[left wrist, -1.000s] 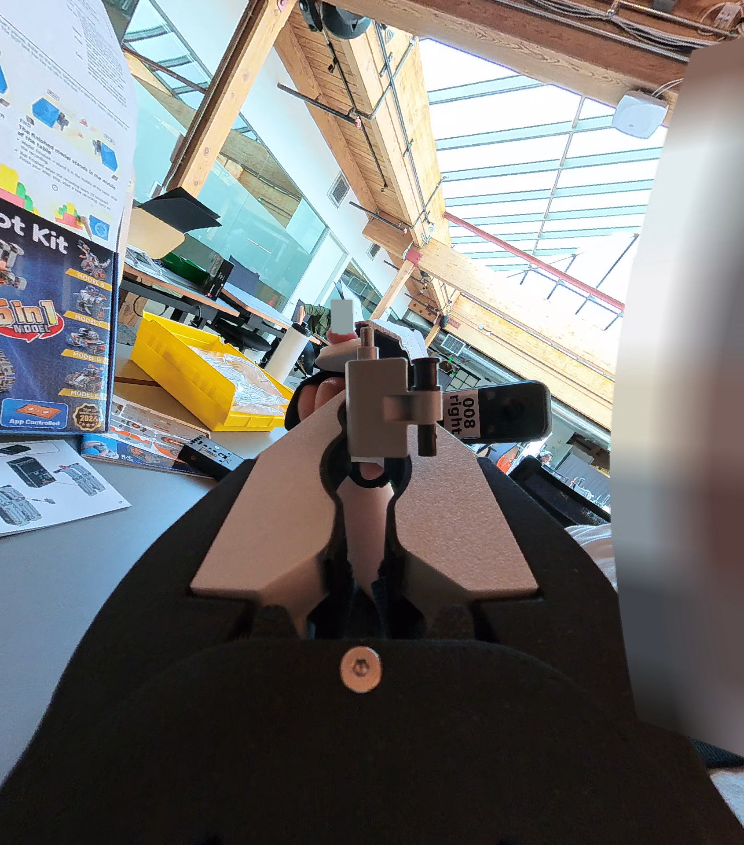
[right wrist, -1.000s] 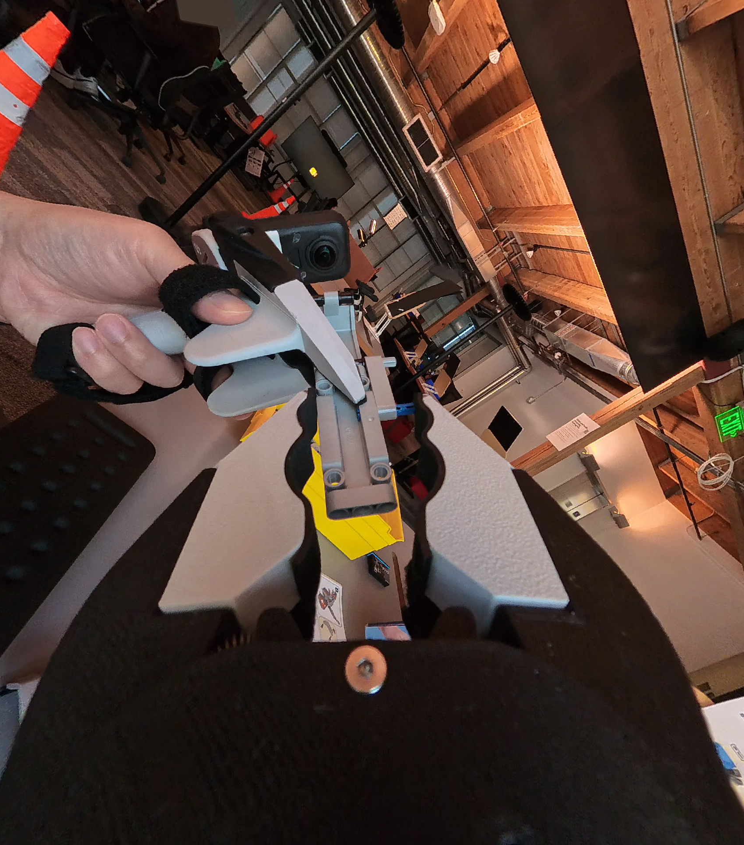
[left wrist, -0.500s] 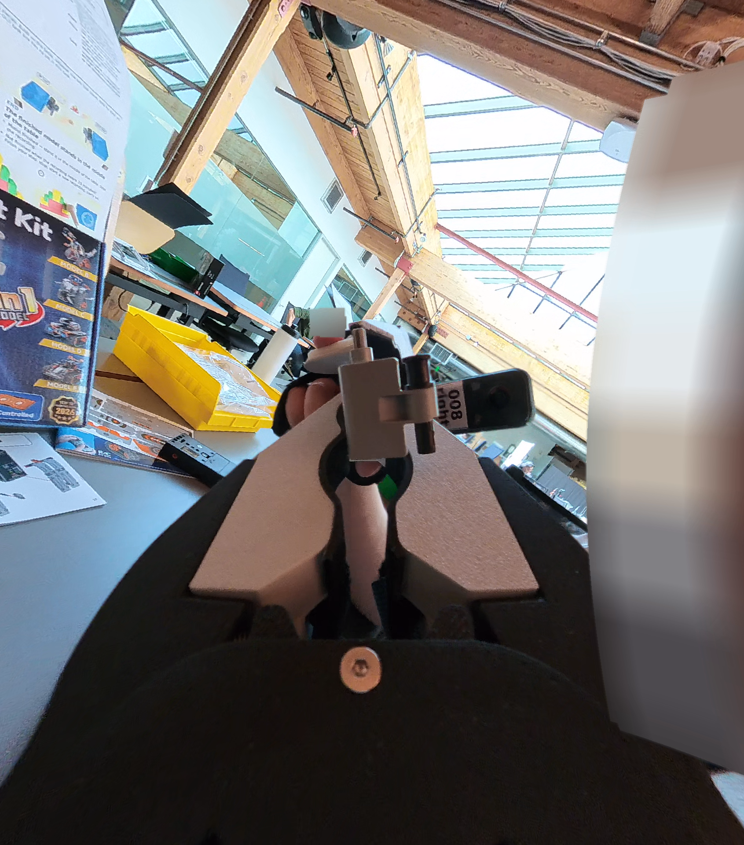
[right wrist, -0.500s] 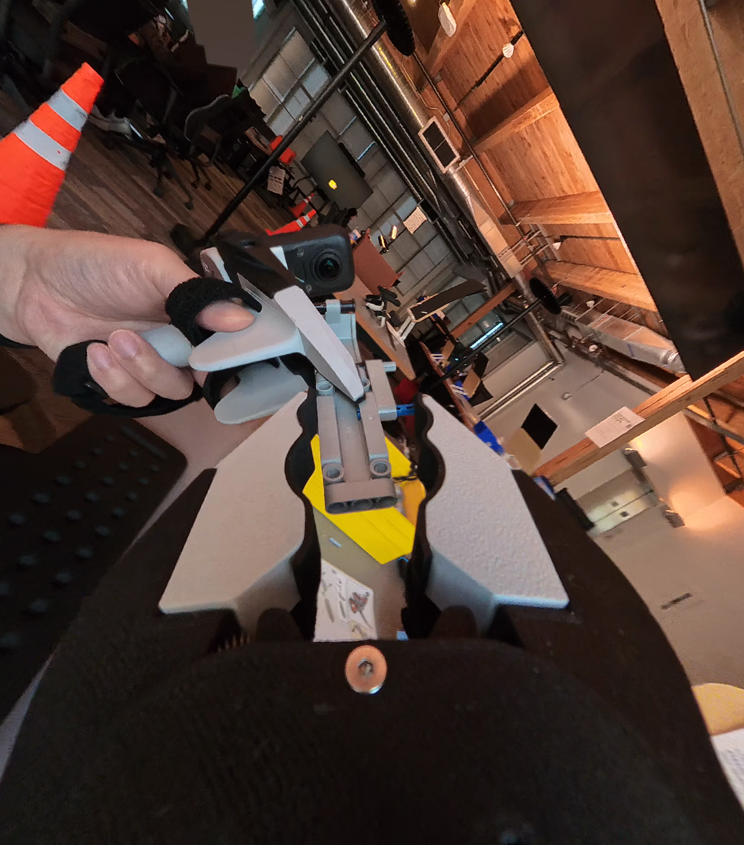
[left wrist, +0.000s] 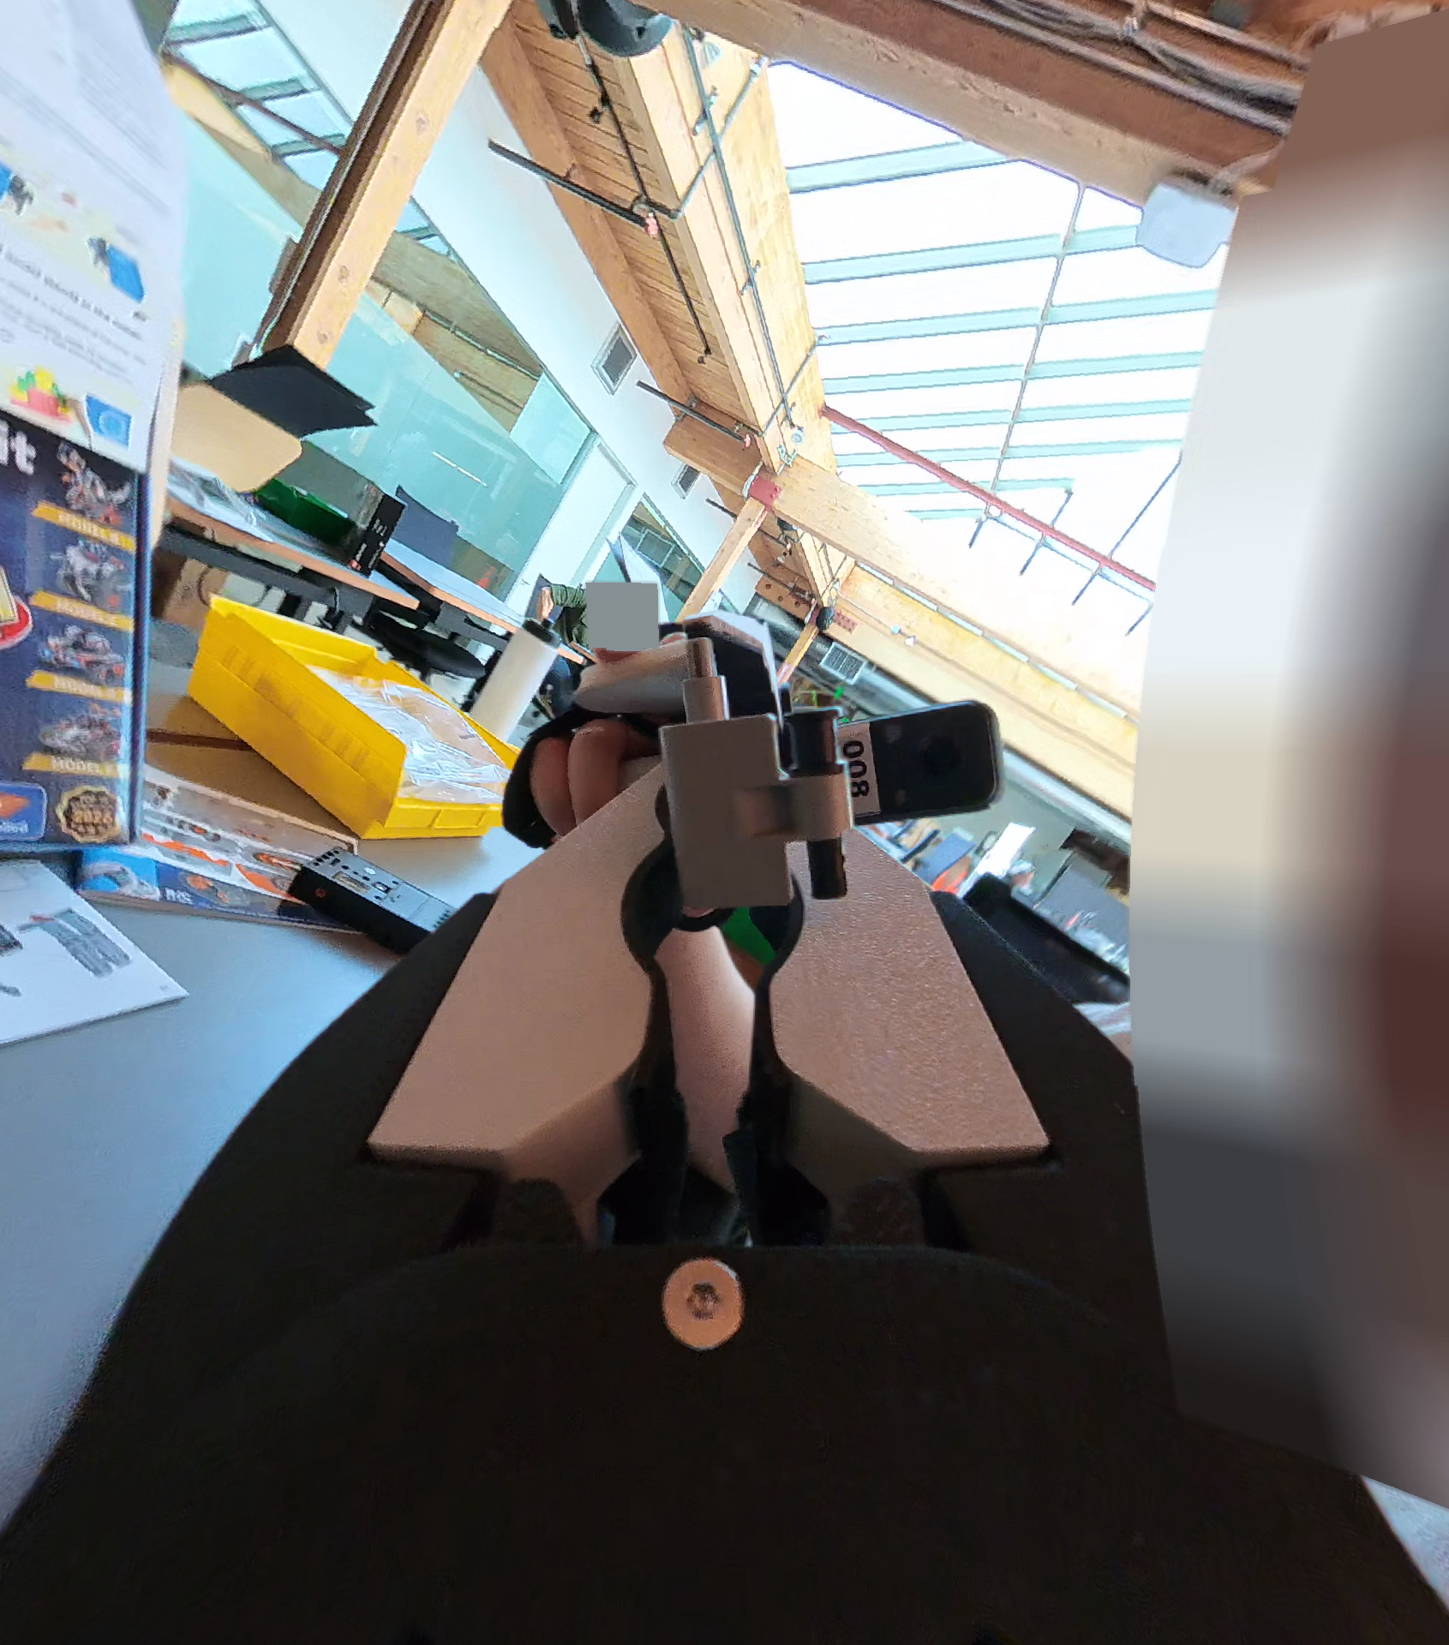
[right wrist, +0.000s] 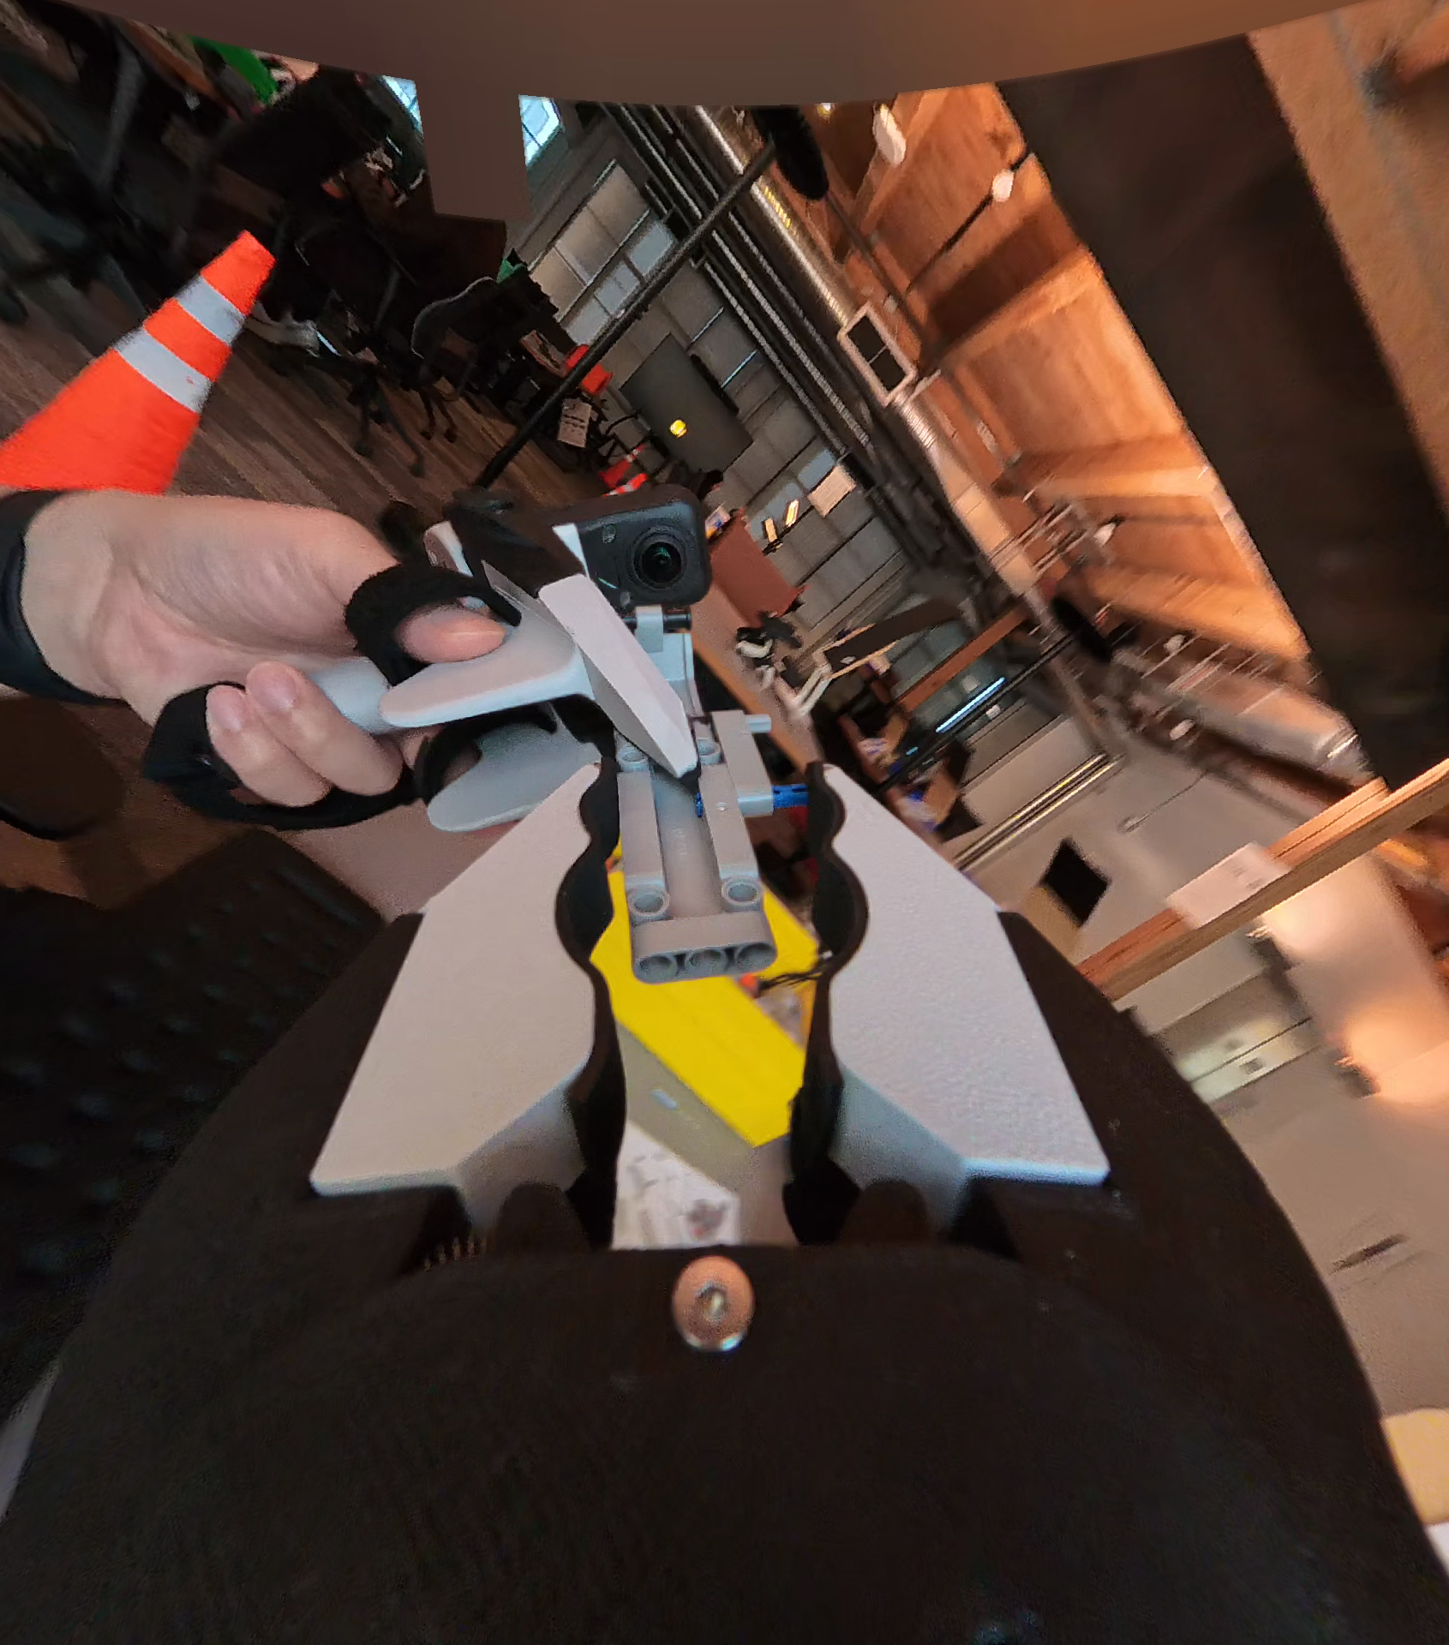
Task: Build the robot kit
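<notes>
My left gripper (left wrist: 725, 854) is shut on a grey building-brick assembly (left wrist: 729, 801) with a black pin on its right side, held up in the air. In the right wrist view a hand (right wrist: 213, 605) holds that left gripper (right wrist: 658, 739), which pinches the far end of the same grey assembly (right wrist: 694, 872). My right gripper (right wrist: 707, 801) is open, its jaws on either side of the assembly's near end with small gaps. A short blue pin (right wrist: 783, 795) sticks out toward its right finger. The right gripper's camera (left wrist: 925, 765) shows behind the assembly.
On the grey table (left wrist: 124, 1157) are a blue kit box (left wrist: 17, 623), an instruction sheet (left wrist: 8, 970), a small black device (left wrist: 373, 895) and a yellow tray (left wrist: 347, 712). An orange cone (right wrist: 142, 392) stands on the floor; a black mat (right wrist: 79, 1024) lies at left. Both grippers' tips are close together, under 4 cm apart.
Both grippers have shifted and tilted together with the assembly between them; the cone and hand slid down in the right view. The left grip is unchanged and the right jaws stay apart.
</notes>
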The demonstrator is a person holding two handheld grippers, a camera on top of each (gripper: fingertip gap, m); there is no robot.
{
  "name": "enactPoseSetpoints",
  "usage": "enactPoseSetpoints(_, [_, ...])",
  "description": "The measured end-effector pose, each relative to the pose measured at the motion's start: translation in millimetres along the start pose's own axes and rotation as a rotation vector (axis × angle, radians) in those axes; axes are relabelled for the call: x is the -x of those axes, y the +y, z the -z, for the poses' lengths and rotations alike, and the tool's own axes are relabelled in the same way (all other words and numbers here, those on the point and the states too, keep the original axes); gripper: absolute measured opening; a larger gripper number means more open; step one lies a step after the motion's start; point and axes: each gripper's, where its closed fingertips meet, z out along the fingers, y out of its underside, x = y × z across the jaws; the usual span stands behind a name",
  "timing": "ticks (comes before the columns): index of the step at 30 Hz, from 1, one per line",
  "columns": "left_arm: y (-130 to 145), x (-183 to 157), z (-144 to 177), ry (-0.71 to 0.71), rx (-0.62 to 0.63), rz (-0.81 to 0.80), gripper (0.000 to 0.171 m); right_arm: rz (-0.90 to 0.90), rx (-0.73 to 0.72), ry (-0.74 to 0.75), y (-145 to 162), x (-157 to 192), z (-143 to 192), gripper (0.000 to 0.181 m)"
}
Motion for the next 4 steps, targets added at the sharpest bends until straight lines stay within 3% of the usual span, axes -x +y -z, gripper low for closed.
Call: enactPoseSetpoints(4, [1.0,-8.9,-0.7,-0.037,0.020,-0.165,0.005,0.134,-0.008,0.040,-10.2,1.4,2.0,0.041])
